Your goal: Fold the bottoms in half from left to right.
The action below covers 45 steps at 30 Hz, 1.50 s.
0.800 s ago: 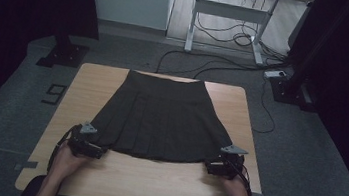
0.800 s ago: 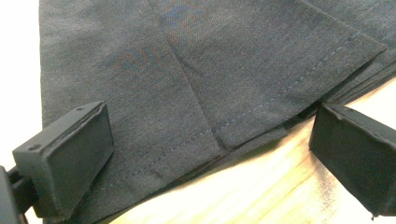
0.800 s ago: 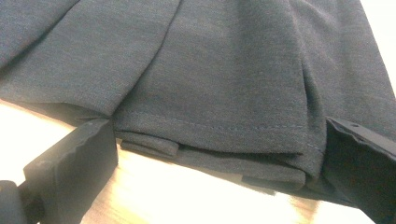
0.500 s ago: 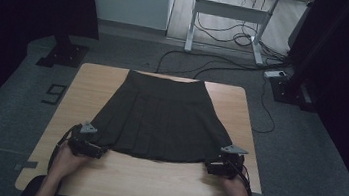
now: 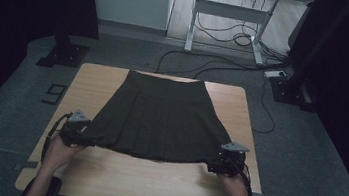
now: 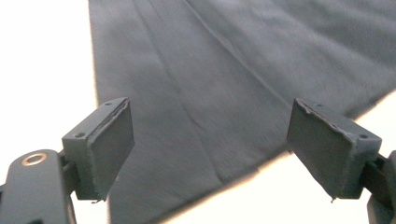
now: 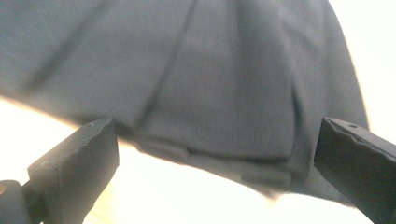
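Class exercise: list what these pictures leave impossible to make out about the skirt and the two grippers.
- Skirt: pleat detail lost in the dim high view; hem blurred in the right gripper view.
- Left gripper, right gripper: jaws too small in the high view.
- Table: surface washed out white in both gripper views.

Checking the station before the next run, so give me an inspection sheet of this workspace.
Surface: wooden table, bare near edge.
Job's things: dark pleated skirt spread flat, waistband at the far side.
Clutter: nothing seen.
Grippers: left gripper and right gripper open at the hem corners, pads off the cloth.
Cables: one trails from each gripper; floor cables beyond the table.
Surroundings: grey floor, desk frame, dark stands.
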Motion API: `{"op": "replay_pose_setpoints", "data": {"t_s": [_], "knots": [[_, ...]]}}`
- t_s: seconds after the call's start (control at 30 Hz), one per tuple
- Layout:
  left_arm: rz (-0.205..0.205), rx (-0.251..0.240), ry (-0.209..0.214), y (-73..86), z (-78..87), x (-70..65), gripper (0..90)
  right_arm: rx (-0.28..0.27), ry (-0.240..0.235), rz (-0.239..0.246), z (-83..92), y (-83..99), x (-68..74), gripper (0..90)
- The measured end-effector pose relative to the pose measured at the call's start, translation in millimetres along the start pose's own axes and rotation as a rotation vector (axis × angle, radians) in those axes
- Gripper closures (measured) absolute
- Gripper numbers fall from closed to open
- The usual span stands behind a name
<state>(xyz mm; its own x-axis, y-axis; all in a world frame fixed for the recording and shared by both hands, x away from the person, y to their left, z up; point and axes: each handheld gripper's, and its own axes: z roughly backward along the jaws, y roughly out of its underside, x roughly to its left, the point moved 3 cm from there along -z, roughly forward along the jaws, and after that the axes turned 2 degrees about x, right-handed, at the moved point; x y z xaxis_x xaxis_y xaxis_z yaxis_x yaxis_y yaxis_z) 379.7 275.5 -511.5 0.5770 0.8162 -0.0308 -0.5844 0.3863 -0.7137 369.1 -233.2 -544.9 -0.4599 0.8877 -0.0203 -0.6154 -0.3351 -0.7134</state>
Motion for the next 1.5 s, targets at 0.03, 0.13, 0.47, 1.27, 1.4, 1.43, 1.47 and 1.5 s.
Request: {"op": "replay_pose_setpoints", "data": {"t_s": [0.03, 0.13, 0.47, 1.27, 1.4, 1.43, 1.47, 1.5], "knots": [[-0.014, -0.001, -0.022, -6.7, 2.6, 6.1, 17.6, -0.014, -0.010, -0.002, 3.2, -4.3, 2.5, 4.0], [-0.017, 0.006, -0.049, -12.6, -3.2, 16.4, 22.7, -0.030, -0.050, -0.014, 6.1, -14.6, 11.7, 7.3], [0.035, 0.074, -0.093, -10.1, -54.5, 50.0, 52.7, 0.037, -0.096, -0.024, -21.2, -23.6, 37.3, 27.2], [-0.103, 0.144, 0.071, -10.7, -76.9, -36.7, 59.7, 0.105, 0.073, -0.059, -34.2, -10.0, -32.3, 41.3], [-0.183, 0.157, 0.124, -14.8, -81.9, -68.6, 58.3, 0.101, 0.111, -0.124, -33.0, -6.0, -58.6, 37.3], [-0.197, 0.164, 0.131, -16.2, -83.0, -73.3, 58.0, 0.100, 0.115, -0.145, -32.8, -5.2, -62.3, 37.0], [-0.203, 0.170, 0.133, -17.0, -83.3, -74.2, 54.3, 0.092, 0.109, -0.150, -32.1, -3.4, -67.5, 36.9], [-0.206, 0.176, 0.130, -17.9, -83.7, -73.5, 54.3, 0.092, 0.109, -0.150, -32.1, -3.4, -67.5, 36.9]]}}
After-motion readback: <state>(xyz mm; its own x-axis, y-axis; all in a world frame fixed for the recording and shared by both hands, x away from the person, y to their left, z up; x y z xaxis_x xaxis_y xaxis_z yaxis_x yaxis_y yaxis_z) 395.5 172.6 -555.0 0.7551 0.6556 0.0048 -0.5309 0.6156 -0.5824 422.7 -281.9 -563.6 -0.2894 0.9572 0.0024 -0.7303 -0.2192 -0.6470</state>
